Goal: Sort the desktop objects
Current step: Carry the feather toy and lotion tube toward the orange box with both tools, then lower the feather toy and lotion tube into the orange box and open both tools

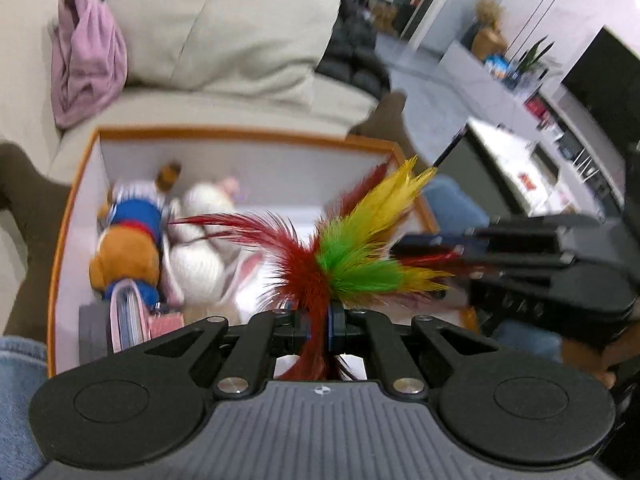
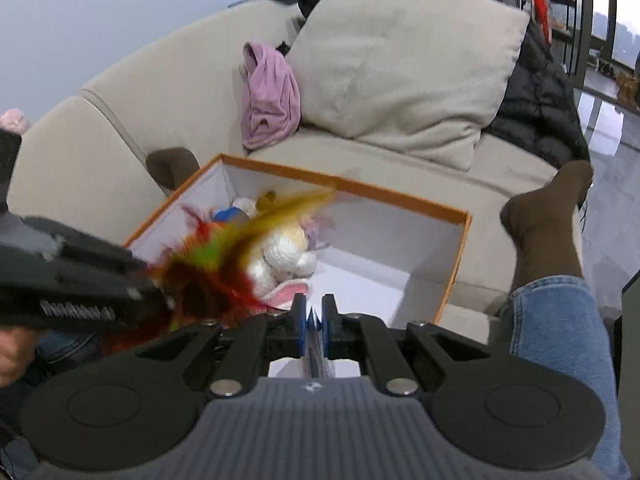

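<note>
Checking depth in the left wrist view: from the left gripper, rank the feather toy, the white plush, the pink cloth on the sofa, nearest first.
1. Red, green and yellow feather toy: clamped in the left gripper.
2. White knitted plush: ahead-left, inside the orange-rimmed box.
3. Crumpled pink cloth: far upper left, on the beige sofa.

Even, soft daylight fills both views, seemingly from the windows (image 2: pixel 616 36) at the far right; shadows are faint; fisheye bending curves the sofa (image 2: pixel 132 92) and darkens the corners; motion blur smears the feathers (image 2: pixel 224 256) and the box's (image 1: pixel 60 240) contents; floor glare shows.
</note>
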